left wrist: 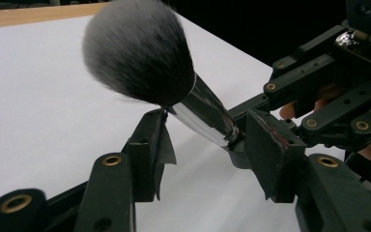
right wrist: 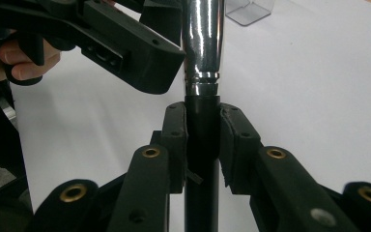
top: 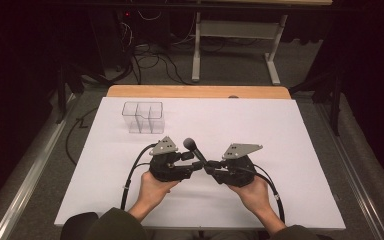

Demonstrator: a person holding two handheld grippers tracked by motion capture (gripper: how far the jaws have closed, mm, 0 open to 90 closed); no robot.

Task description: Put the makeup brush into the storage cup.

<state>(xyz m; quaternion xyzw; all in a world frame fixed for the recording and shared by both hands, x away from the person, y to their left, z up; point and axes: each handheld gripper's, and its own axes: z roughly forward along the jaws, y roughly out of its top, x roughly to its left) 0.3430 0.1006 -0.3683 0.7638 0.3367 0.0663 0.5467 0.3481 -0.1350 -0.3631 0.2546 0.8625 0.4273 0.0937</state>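
A makeup brush (top: 196, 152) with a dark fluffy head (left wrist: 137, 50), a chrome ferrule (right wrist: 202, 43) and a black handle is held above the white table sheet. My right gripper (right wrist: 202, 140) is shut on the black handle just below the ferrule. My left gripper (left wrist: 207, 145) is open, its jaws standing either side of the ferrule, which lies close to the right jaw. In the high view the left gripper (top: 192, 162) and right gripper (top: 212, 170) meet tip to tip near the table's front middle, with the brush head pointing up and away.
A clear plastic organiser (top: 143, 116) with several compartments stands at the back left of the white sheet (top: 280, 130). A wooden table edge (top: 200, 91) runs behind it. Cables trail from both grippers toward the person's forearms.
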